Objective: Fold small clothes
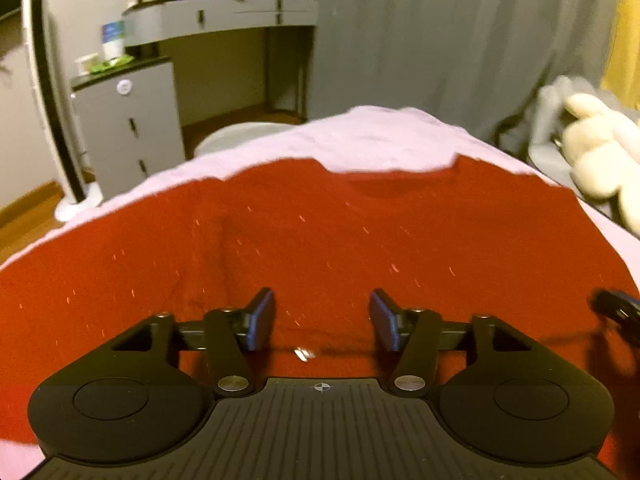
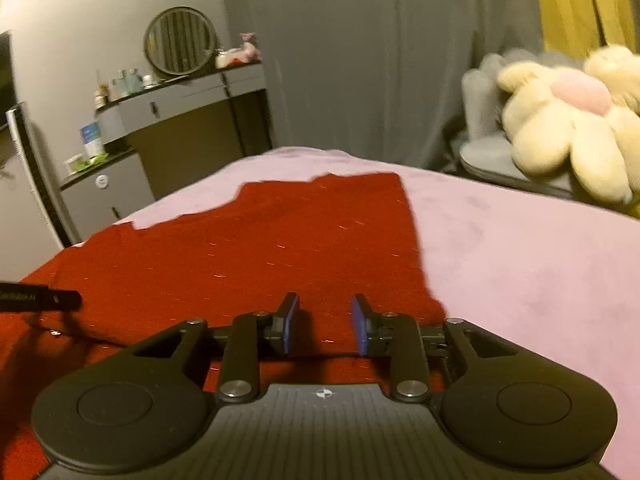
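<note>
A red knit garment with small light flecks point(image 1: 320, 232) lies spread flat on a pink bed cover point(image 1: 380, 140). It also shows in the right wrist view point(image 2: 248, 252), where its right edge runs down toward my right gripper. My left gripper point(image 1: 322, 320) is open and empty, low over the garment's near part. My right gripper point(image 2: 325, 326) is open and empty over the garment's near right corner. The right gripper's tip shows at the right edge of the left wrist view point(image 1: 618, 308). The left gripper's tip shows at the left edge of the right wrist view point(image 2: 40, 300).
The pink bed cover point(image 2: 520, 264) extends to the right of the garment. A grey dressing table with a round mirror point(image 2: 180, 40) and a grey drawer cabinet point(image 1: 128, 120) stand beyond the bed. A cream plush toy point(image 2: 568, 120) sits on a grey chair at right. A white tower fan point(image 1: 52, 100) stands at left.
</note>
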A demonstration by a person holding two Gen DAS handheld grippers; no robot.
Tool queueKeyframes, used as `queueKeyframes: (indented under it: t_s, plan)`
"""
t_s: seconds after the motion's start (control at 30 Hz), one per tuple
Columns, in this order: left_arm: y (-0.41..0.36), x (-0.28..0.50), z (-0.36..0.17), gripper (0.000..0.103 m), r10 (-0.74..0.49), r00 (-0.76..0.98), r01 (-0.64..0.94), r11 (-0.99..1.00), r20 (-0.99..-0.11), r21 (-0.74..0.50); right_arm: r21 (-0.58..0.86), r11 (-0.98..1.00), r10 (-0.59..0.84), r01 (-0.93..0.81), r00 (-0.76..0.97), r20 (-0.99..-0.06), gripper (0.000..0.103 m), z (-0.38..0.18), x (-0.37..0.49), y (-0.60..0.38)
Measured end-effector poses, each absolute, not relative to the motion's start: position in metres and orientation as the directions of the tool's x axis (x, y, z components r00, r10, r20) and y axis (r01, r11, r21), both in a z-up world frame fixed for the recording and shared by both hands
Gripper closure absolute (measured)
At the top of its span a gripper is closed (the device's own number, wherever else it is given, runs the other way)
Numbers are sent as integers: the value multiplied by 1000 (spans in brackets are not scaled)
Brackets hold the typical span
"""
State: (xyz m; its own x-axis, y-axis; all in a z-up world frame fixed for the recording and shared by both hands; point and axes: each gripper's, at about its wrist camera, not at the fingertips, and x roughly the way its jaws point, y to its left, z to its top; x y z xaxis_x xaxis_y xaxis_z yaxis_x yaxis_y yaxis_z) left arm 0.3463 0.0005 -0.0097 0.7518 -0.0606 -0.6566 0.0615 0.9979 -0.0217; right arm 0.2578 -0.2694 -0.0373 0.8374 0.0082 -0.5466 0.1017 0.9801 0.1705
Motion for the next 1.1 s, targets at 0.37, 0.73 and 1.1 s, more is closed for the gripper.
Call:
queueKeyframes:
  t_s: [0.37,0.73,1.1]
  plan:
    - [-4,348,-21,42,-49,748,71,997,-662,7,-11,1000,-11,5,795,-606,72,-48,263,-221]
    - [24,309,-2,0,-67,778,16,996,-625,-87,22,997,-55,75,869,-492,14,-47,238,-230]
    - [260,176,4,2,243,754,-541,756,-610,-368,148,985,3,87,852,-524,15,-21,209,-236]
